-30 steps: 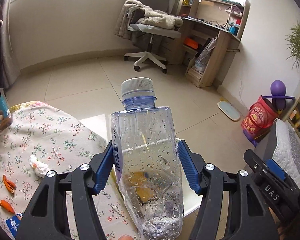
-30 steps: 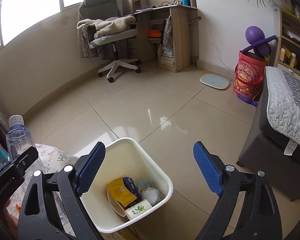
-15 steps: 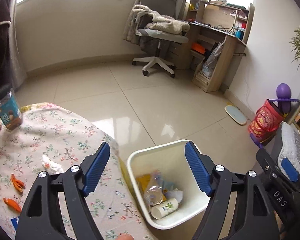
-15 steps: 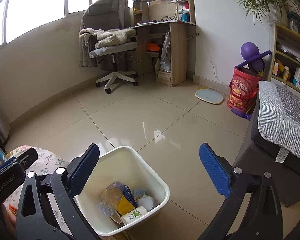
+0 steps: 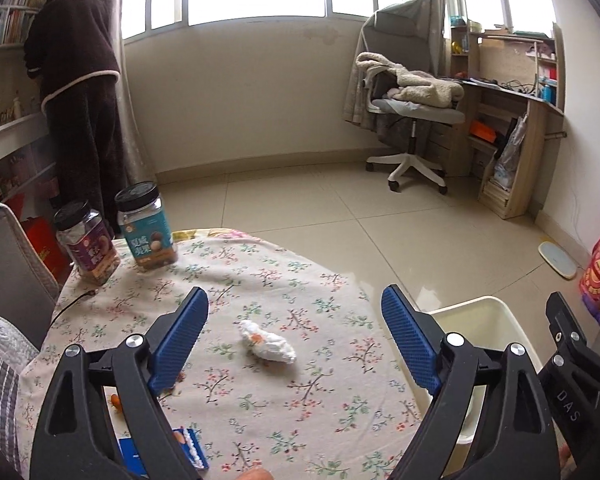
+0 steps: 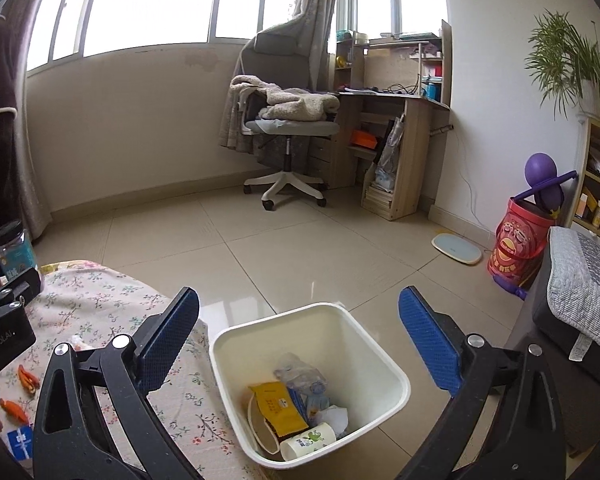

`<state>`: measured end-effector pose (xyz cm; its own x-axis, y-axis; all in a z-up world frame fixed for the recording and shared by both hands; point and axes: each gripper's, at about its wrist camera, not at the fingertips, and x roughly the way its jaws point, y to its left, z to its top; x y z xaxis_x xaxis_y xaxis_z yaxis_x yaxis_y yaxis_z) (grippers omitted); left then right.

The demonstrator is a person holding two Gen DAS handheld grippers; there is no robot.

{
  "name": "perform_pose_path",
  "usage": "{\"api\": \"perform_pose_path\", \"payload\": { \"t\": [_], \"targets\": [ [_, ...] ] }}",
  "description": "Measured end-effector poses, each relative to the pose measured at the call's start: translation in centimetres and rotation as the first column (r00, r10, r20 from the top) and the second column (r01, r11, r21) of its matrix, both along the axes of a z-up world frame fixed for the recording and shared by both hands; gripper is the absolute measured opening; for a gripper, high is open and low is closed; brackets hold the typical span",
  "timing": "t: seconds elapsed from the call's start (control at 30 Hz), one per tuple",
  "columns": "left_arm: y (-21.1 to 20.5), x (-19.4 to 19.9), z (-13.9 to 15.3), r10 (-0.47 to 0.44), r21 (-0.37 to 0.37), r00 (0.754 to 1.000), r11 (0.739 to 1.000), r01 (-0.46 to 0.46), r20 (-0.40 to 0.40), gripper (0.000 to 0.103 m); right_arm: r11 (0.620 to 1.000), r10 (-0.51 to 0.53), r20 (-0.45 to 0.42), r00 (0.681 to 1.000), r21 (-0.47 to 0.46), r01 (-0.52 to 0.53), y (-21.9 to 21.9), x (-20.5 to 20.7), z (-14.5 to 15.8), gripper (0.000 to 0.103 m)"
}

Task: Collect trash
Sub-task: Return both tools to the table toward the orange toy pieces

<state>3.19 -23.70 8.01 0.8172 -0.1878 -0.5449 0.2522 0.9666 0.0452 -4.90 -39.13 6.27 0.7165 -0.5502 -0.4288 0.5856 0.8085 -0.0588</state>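
My left gripper (image 5: pixel 294 296) hangs over the floral table (image 5: pixel 320 412), its jaws still opening with nothing held. A crumpled white tissue (image 5: pixel 267 346) lies on the cloth, seen between the fingers. Orange peel bits (image 6: pixel 28 376) and a blue packet (image 6: pixel 20 444) lie near the table's front. My right gripper (image 6: pixel 300 296) stands wide open and empty above the white bin (image 6: pixel 384 354) beside the table. In the bin lie a clear plastic bottle (image 6: pixel 300 372), a yellow packet (image 6: pixel 278 404), a small cup (image 6: pixel 308 438) and tissue. The bin's rim (image 5: pixel 512 320) also shows in the left wrist view.
Two snack jars (image 5: pixel 146 226) (image 5: pixel 86 242) stand at the table's far left. A person in dark clothes (image 5: pixel 80 92) stands at shelves behind them. Farther off are an office chair (image 6: pixel 288 120), a desk (image 6: pixel 404 128), a red bucket (image 6: pixel 518 246) and a grey seat (image 6: pixel 580 300).
The left gripper let go of the bottle, which now lies in the bin, and swung left over the table while opening wider. The right gripper opened a little and shifted left.
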Motion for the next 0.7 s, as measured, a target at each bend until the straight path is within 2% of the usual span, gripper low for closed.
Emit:
{"api": "perform_pose_path", "payload": {
  "t": [0.23,0.4,0.57,0.63,0.7],
  "targets": [
    [5.3,1.2,-2.0,0.118,0.045,0.992,0.992,-0.115,-0.050,0.086,0.994,0.105,-0.036,0.994,0.004,-0.105,4.2,2.1,-0.7,0.096],
    [9.6,2.5,-4.1,0.230,0.096,0.965,0.971,-0.220,-0.122,0.086,0.981,0.193,-0.061,0.979,-0.022,-0.195,8.0,3.3,-1.3,0.096],
    [14.2,4.5,-7.2,0.362,0.145,0.902,0.931,-0.336,-0.235,0.086,0.959,0.276,-0.098,0.956,-0.043,-0.281,11.1,4.1,-2.3,0.096],
    [15.7,5.3,-8.9,0.411,0.175,0.866,0.911,-0.374,-0.286,0.086,0.945,0.318,-0.116,0.941,-0.046,-0.325,12.1,4.2,-2.9,0.096],
    [17.4,6.2,-10.7,0.446,0.172,0.818,0.895,-0.412,-0.364,0.086,0.927,0.363,-0.135,0.922,-0.053,-0.372,13.2,4.3,-3.5,0.096]
  ]
}}
